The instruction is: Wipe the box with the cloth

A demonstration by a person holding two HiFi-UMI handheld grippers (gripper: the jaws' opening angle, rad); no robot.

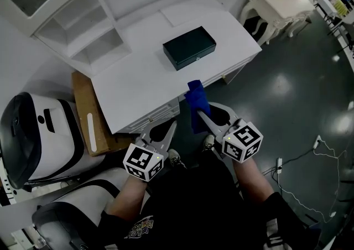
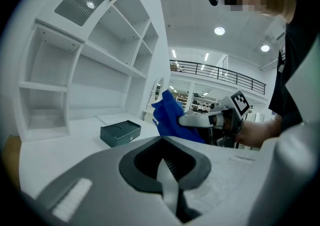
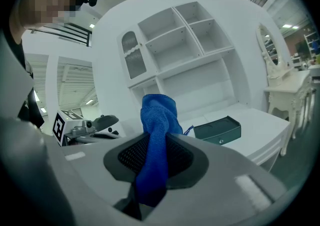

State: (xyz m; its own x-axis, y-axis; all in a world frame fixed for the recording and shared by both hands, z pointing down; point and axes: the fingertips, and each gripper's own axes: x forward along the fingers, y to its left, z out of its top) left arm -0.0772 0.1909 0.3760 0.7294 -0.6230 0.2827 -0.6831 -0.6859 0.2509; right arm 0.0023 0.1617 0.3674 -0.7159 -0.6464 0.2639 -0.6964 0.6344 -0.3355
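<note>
Forward, right hand-held gripper [image 1: 198,115] with cloth [image 1: 196,98]

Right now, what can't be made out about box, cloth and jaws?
- box: back and underside face away in every view; clasp too small to read.
- cloth: lower end hidden between the jaws of the right gripper in the right gripper view; bunched, so its full shape is unclear.

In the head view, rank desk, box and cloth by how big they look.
1. desk, largest by far.
2. box.
3. cloth, which looks slightly smaller than the box. It is bunched in the right gripper and nearer the camera, so that ranking is unsure.
</note>
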